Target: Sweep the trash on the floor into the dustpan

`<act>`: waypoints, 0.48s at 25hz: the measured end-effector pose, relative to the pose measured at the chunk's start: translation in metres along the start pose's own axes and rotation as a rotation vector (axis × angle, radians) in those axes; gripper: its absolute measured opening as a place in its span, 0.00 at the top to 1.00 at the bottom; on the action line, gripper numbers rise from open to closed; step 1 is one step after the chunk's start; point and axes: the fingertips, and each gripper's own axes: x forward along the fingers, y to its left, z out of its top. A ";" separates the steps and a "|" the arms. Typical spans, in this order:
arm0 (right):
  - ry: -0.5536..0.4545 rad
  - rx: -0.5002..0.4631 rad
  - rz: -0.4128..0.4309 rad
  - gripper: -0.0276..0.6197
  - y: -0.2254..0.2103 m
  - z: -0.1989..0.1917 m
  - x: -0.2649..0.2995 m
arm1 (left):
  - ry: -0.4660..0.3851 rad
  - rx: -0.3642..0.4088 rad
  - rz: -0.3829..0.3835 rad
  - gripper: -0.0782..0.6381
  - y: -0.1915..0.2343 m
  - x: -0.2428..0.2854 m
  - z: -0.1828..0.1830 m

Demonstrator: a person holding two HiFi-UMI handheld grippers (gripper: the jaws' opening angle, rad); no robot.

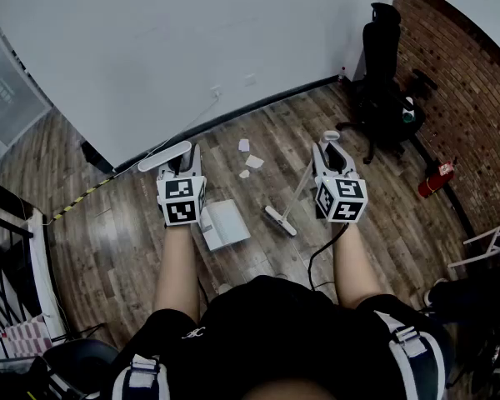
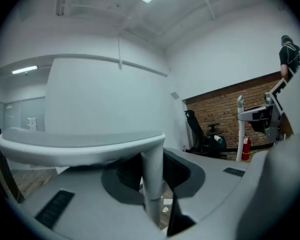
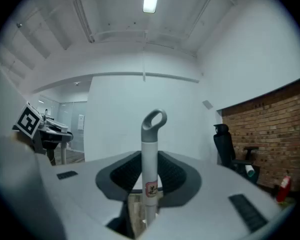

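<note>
The sweeping proper looks barely begun: both tools are in hand, but no trash is visible in the dustpan (image 1: 227, 223).

The left gripper (image 1: 182, 173) has its fingers closed tight around the upright white post of the dustpan's handle (image 2: 152, 176), just under the wide flat bar that tops it. The pan itself sits on the wooden floor (image 1: 125, 248) in front of the person, and its tray looks bare.

The right gripper (image 1: 332, 161) is clamped in the same way on the broom handle (image 3: 150, 156), a little below its grey loop end, the pads pressing the shaft from both sides. The broom head (image 1: 280, 220) rests on the floor just to the right of the dustpan, near it but apparently not touching.

The trash, a few white paper scraps (image 1: 254, 162), lies beyond the dustpan on the side toward the white wall (image 1: 192, 48), apart from both the pan and the broom head. None of the pieces has been gathered against the pan's lip.

By this reading, grasping and positioning are done. What is left is the whole of the sweep: reaching the broom head past the scraps, drawing them back toward the dustpan, and pushing them over its edge while the left gripper keeps the pan steady on the floor.
</note>
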 end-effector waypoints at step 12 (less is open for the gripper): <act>-0.032 0.031 0.089 0.79 -0.060 0.005 0.014 | -0.024 0.088 0.108 0.76 -0.045 0.013 0.030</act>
